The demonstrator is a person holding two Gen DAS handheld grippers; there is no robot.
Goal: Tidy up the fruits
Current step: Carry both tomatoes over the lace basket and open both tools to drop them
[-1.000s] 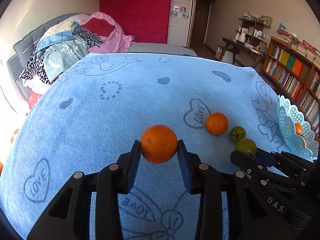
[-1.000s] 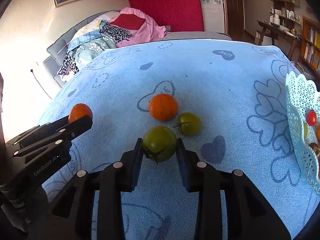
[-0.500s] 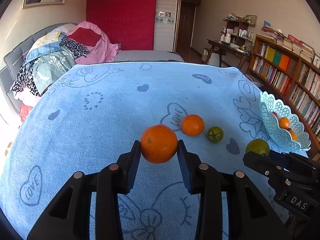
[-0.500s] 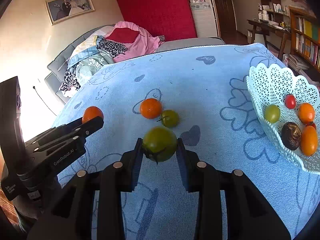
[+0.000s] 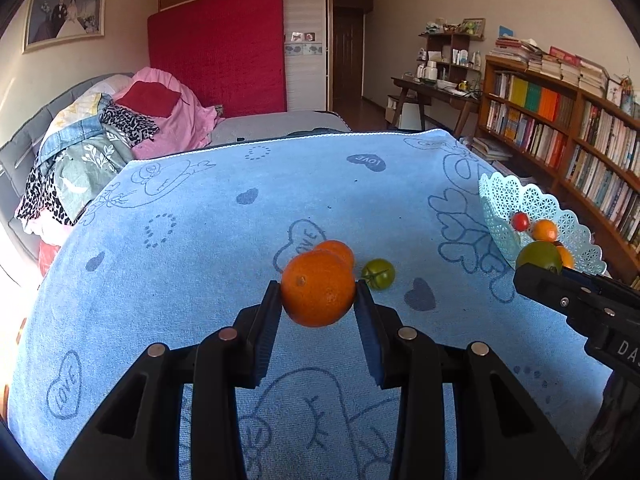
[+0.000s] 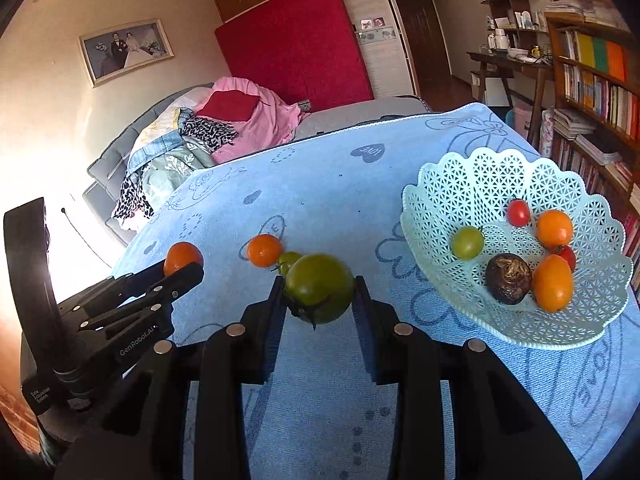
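Note:
My left gripper (image 5: 318, 304) is shut on an orange (image 5: 318, 290) and holds it above the blue cloth. My right gripper (image 6: 319, 300) is shut on a green tomato (image 6: 319, 288), in the air just left of the white lattice basket (image 6: 472, 184). The basket holds several fruits: oranges, red tomatoes, a green tomato (image 6: 467, 242) and a dark brown fruit (image 6: 508, 278). A second orange (image 6: 264, 250) and a small green tomato (image 5: 378, 273) lie on the cloth. The right gripper with its tomato (image 5: 538, 256) shows in the left wrist view, in front of the basket (image 5: 496, 196).
The table carries a blue cloth (image 5: 200, 264) with heart drawings. A sofa heaped with clothes (image 5: 100, 144) stands beyond its far left edge. Bookshelves (image 5: 560, 128) and a desk (image 5: 436, 92) are on the right.
Both grippers have risen and moved right toward the basket with their fruit. The basket is now nearer and fuller in the right wrist view.

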